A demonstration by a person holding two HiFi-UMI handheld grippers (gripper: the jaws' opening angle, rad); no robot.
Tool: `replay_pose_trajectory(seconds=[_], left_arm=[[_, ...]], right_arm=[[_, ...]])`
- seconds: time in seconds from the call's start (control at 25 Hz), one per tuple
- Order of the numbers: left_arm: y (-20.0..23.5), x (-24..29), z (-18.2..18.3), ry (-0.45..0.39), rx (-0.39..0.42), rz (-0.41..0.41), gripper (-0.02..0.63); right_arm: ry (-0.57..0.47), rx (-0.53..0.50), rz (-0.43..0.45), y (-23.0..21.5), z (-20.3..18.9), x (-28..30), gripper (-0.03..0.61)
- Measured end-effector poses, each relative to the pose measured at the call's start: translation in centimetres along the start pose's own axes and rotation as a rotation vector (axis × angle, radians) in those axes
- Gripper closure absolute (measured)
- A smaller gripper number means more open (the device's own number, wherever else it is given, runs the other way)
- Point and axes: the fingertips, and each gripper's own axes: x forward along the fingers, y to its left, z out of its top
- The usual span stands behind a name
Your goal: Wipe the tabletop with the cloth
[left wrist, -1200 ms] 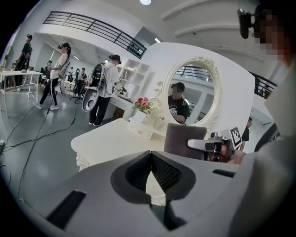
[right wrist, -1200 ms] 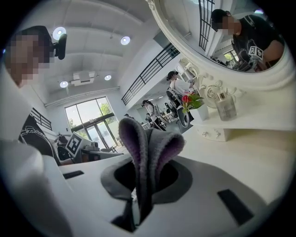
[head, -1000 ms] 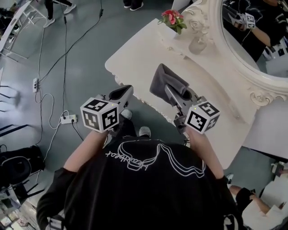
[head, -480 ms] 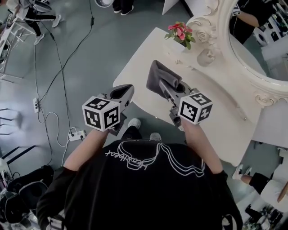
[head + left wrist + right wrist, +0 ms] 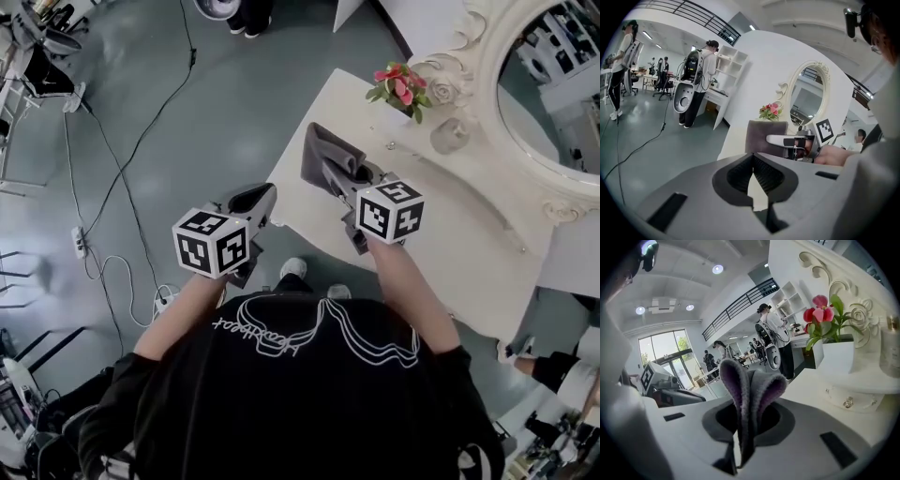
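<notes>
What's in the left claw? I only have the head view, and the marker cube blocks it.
Observer: Nothing. In the left gripper view the left claw is shut, tips meeting, with nothing between them.
Operator: How is the right claw holding the cloth?
Observer: The right claw is shut on the cloth. A folded loop of it stands up past the tips.
Operator: Is anyone close by? I only see feet.
Observer: The left gripper view shows a person standing at the white shelves, beyond the table's far end.

Tabletop [image 5: 459, 234] mostly bare; flower pot [image 5: 403, 92], mirror [image 5: 561, 84] along back
</notes>
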Motion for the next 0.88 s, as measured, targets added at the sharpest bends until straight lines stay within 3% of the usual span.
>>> replay_pose_trajectory(seconds=[0.36, 0.56, 0.88], left_arm=[[5.0, -0.3, -1.1, 0.038, -0.072, 0.014, 0.609], [5.8, 0.1, -0.6, 0.037, -0.066, 0.015, 0.609], [6.1, 1.0, -0.8, 0.061, -0.064, 0.005, 0.609]], right_arm=[[0.07, 0.007, -0.063, -2.0, -1.8, 5.8, 0.525], [0.1, -0.011, -0.106, -3.5, -3.0, 7.7, 0.525], [0.186, -0.182, -0.241, -5.9, -4.4, 8.6, 0.525]])
